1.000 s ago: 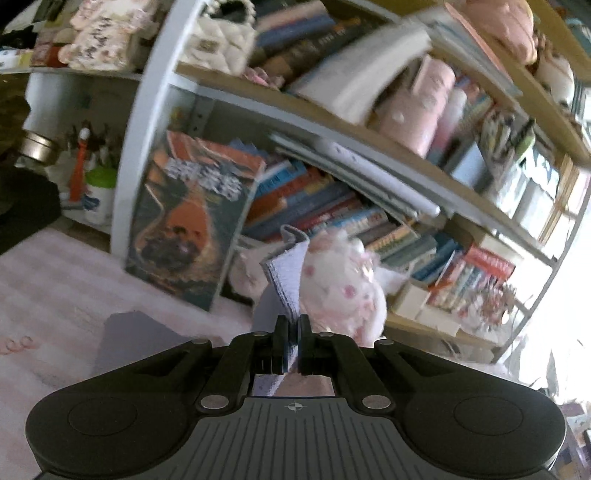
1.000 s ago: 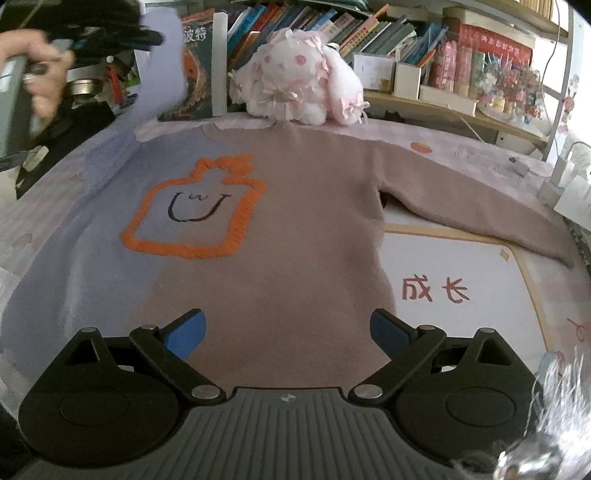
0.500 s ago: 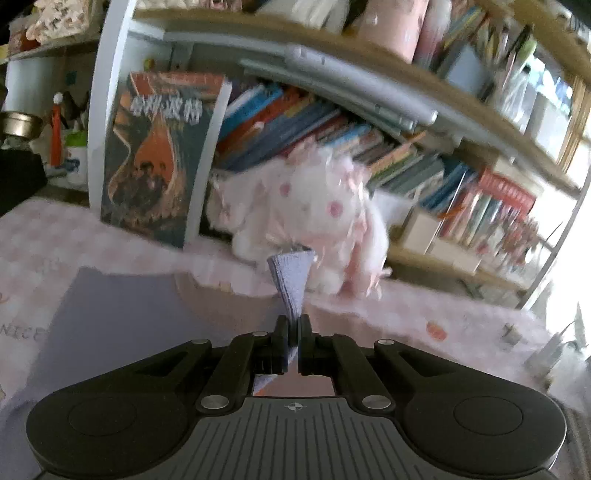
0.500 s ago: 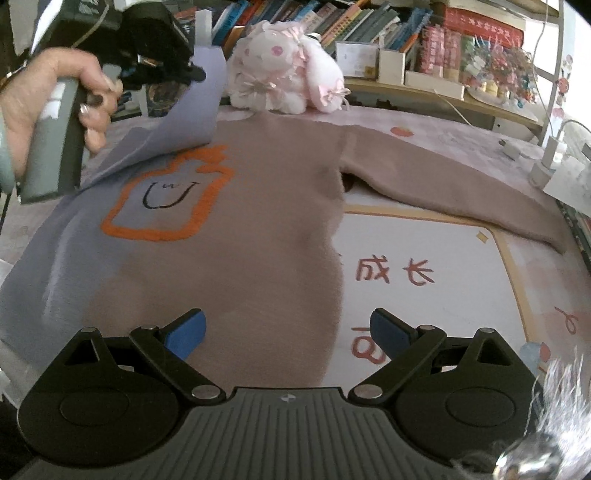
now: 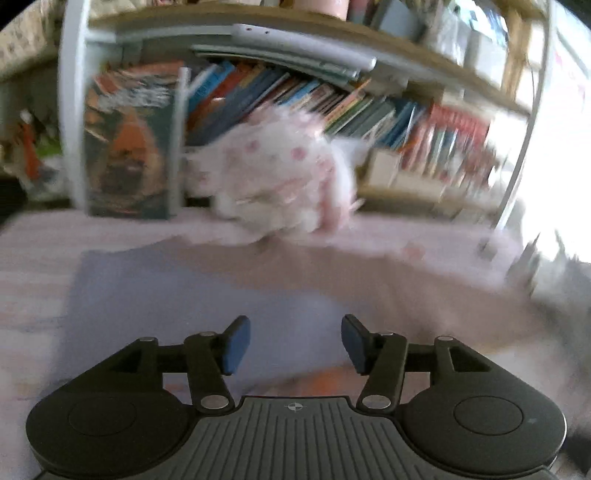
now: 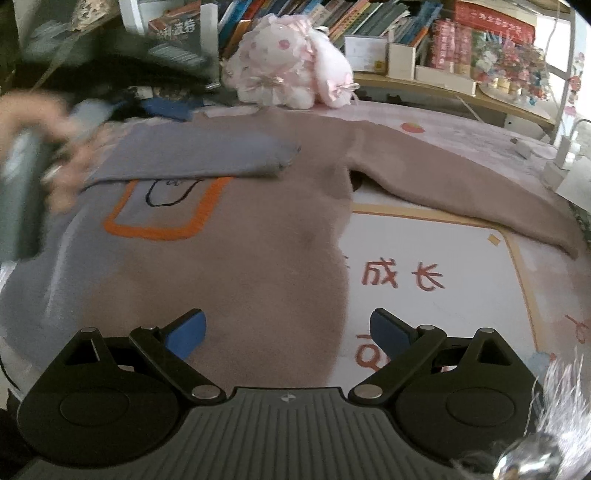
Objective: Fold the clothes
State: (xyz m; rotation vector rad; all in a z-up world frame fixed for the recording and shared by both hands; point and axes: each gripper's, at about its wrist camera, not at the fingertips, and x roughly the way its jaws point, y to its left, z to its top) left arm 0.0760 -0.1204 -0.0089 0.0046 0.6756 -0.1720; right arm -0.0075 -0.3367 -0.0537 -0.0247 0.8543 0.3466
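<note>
A brown and lavender sweater (image 6: 258, 243) with an orange outline drawing (image 6: 166, 218) lies flat on the table. Its lavender left sleeve (image 6: 195, 155) is folded across the chest, cuff pointing right. The brown right sleeve (image 6: 461, 192) stretches out to the right. My left gripper (image 5: 291, 345) is open above the folded sleeve (image 5: 192, 295), holding nothing; this view is blurred. In the right wrist view a hand (image 6: 55, 147) holds that gripper at the left. My right gripper (image 6: 286, 332) is open over the sweater's lower hem, empty.
A pink plush rabbit (image 6: 291, 74) sits behind the collar against a bookshelf (image 6: 388, 22) packed with books. A white mat with red characters (image 6: 402, 277) lies under the sweater's right side. A charger and cable (image 6: 561, 162) lie at the far right.
My left gripper let go of the lavender sleeve cuff and opened; the sleeve now lies across the chest. The left gripper has drawn back to the left. My right gripper stayed open.
</note>
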